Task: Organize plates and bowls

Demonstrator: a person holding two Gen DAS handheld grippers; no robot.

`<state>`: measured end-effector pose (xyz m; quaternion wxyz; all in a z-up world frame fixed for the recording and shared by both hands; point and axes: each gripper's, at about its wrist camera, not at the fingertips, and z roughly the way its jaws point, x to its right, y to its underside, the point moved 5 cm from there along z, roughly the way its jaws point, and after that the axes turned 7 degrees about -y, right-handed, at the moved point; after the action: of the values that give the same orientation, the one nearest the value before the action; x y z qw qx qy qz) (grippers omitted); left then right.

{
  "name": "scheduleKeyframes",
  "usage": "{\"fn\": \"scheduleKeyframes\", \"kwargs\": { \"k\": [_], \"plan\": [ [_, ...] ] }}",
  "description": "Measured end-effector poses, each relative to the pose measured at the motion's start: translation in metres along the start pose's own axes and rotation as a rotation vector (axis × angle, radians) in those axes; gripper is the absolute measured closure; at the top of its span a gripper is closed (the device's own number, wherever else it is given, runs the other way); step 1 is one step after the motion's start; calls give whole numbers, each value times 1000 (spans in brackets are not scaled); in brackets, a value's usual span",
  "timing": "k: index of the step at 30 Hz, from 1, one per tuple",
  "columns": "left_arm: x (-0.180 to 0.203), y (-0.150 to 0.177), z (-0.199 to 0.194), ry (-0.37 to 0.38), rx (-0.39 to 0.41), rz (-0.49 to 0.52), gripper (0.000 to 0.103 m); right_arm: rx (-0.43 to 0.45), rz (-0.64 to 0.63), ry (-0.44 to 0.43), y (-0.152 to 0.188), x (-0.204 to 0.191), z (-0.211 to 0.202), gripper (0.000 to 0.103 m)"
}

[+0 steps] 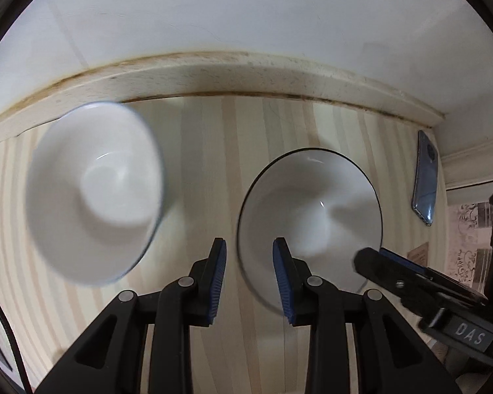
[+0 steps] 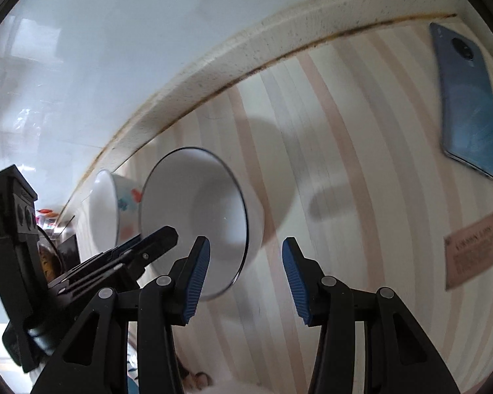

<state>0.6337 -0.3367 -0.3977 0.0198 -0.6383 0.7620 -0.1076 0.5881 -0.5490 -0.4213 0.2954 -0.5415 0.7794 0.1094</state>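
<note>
Two white bowls stand on a striped table. The dark-rimmed bowl [image 1: 312,210] [image 2: 197,223] sits right of centre in the left wrist view. My left gripper [image 1: 249,243] [image 2: 161,239] is open, and that bowl's near left rim runs through the gap between its fingers. My right gripper [image 2: 246,243] [image 1: 374,256] is open too, at the opposite rim, with the bowl's edge just inside its left finger. The other bowl [image 1: 95,193] [image 2: 115,210] has a blue rim and a flower pattern outside. It stands apart to the left and looks blurred.
A blue phone [image 1: 425,177] [image 2: 470,98] lies flat at the table's right side. A small printed card [image 2: 473,249] lies nearer than the phone. A cream wall ledge [image 1: 246,72] borders the far edge of the table.
</note>
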Motion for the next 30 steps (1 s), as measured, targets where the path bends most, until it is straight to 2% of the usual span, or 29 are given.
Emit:
{"fn": "scheduleKeyframes", "kwargs": {
  "k": [1, 2, 3, 4, 9, 17, 24, 30],
  "plan": [
    [2, -2, 3, -2, 2, 8, 76, -1, 2, 2, -2, 1, 4, 56],
    [4, -4, 4, -1, 9, 17, 76, 4, 1, 3, -3, 2, 7, 67],
    [6, -5, 5, -8, 18, 30, 77, 5, -5, 5, -5, 2, 10, 85],
    [7, -6, 6, -18, 28, 37, 77, 7, -11, 17, -7, 2, 13, 86],
    [13, -4, 1, -18, 70, 60, 77, 27, -43, 43, -5, 0, 15, 87],
    [17, 10, -23, -14, 109, 76, 77, 49, -84, 47, 18, -15, -9, 87],
    [18, 44, -73, 12, 158, 97, 77, 71, -128, 35, 68, -35, -54, 87],
    [14, 85, -117, 32, 199, 116, 77, 89, -150, 26, 116, -47, -91, 87]
  ]
}}
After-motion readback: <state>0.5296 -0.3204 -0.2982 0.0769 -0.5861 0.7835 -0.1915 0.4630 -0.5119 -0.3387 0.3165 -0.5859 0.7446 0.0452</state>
